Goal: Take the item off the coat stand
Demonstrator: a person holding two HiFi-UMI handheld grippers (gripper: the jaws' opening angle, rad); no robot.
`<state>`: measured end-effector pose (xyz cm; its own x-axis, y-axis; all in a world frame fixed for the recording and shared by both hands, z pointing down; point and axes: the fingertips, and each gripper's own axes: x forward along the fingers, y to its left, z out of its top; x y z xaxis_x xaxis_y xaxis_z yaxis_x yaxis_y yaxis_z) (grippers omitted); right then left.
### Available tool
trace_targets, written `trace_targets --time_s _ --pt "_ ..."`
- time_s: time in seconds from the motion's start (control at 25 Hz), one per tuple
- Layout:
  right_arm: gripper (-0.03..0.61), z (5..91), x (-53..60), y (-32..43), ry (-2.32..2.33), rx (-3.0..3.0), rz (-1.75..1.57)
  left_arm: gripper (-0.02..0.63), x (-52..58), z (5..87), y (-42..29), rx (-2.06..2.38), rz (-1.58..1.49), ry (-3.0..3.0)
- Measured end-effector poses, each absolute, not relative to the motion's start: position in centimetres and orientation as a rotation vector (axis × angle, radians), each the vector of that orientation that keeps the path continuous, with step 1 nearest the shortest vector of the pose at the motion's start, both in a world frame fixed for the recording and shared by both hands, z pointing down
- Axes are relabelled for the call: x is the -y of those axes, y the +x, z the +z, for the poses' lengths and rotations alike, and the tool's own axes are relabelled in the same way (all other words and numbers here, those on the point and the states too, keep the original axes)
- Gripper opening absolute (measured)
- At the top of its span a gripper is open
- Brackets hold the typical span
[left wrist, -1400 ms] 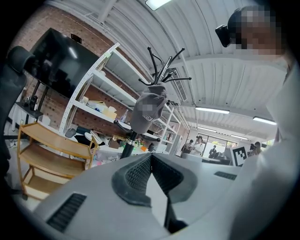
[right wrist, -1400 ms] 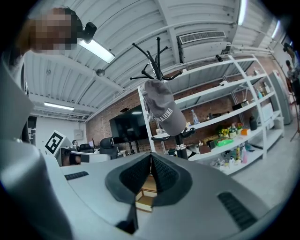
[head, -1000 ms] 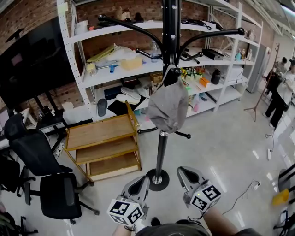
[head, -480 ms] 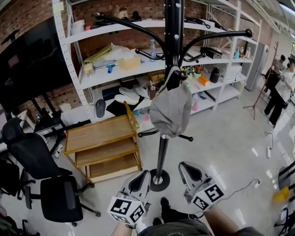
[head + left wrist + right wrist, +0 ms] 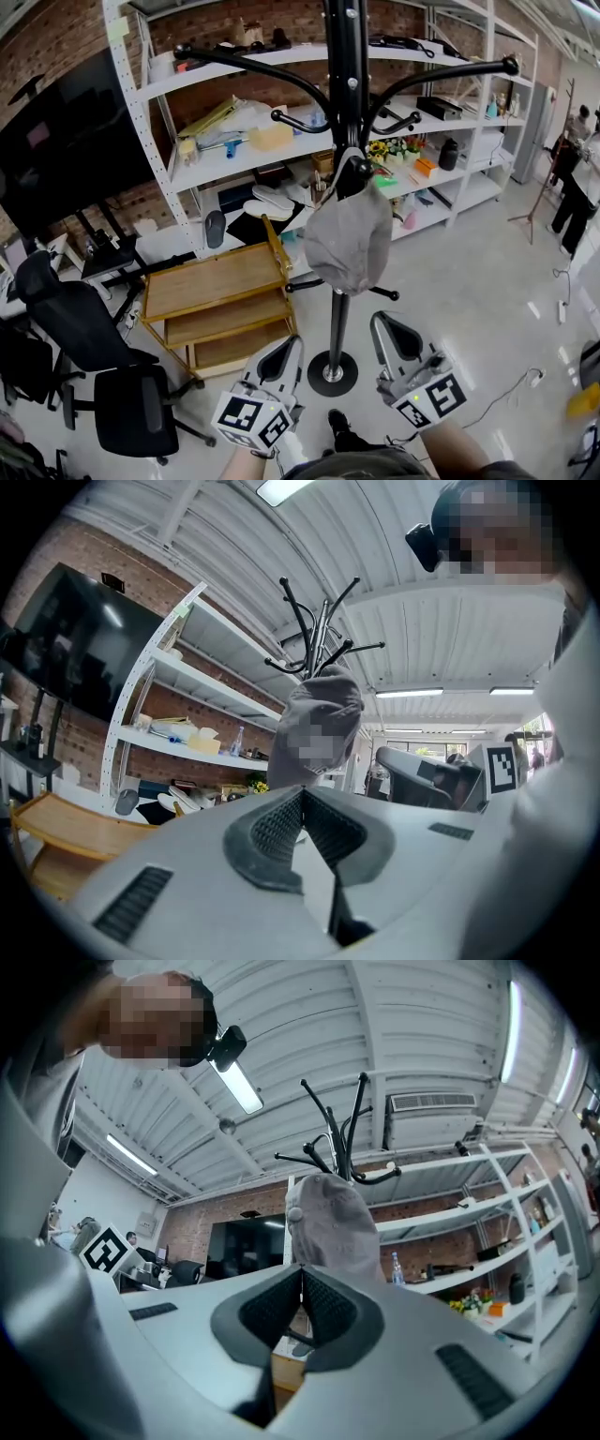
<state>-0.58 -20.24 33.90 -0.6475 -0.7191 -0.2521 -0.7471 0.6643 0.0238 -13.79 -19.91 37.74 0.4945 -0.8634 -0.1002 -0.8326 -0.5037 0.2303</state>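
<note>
On glossy floor (image 5: 469, 291): coat stand (image 5: 338, 314), wooden trolley (image 5: 220, 281); white shelving (image 5: 253, 64), brick wall (image 5: 56, 42).

Obscured and cropped items, head view

Coat stand (image 5: 346, 84): top cut off by upper edge; the hook and a stretch of pole hidden behind grey cap (image 5: 349, 234). Shelving (image 5: 244, 153): many shelf contents too small to identify. Person (image 5: 572, 202): partly cropped at right edge.

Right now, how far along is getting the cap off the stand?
Nothing done: the grey cap hangs on the coat stand. In hand: left gripper and right gripper, both shut and empty, sit below it. Left: grip the cap, lift it off.
</note>
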Motion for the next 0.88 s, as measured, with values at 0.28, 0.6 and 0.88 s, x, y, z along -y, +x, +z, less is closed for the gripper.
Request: trace_targets --time_s 0.28,0.6,0.88 --pt "0.009 31.9 20.2 -1.1 -1.102 -2.639 0.215 0.008 20.8 35.3 -12.7 1.469 -0.318 2.639" --pt "0.009 29.7 21.9 0.5 -1.17 -2.597 0.279 0.008 22.1 33.7 -12.5 1.457 -0.346 2.666" --pt "0.095 28.8 24.3 0.7 -1.17 -2.654 0.274 0.008 23.3 31.8 -12.6 1.458 -0.373 2.709"
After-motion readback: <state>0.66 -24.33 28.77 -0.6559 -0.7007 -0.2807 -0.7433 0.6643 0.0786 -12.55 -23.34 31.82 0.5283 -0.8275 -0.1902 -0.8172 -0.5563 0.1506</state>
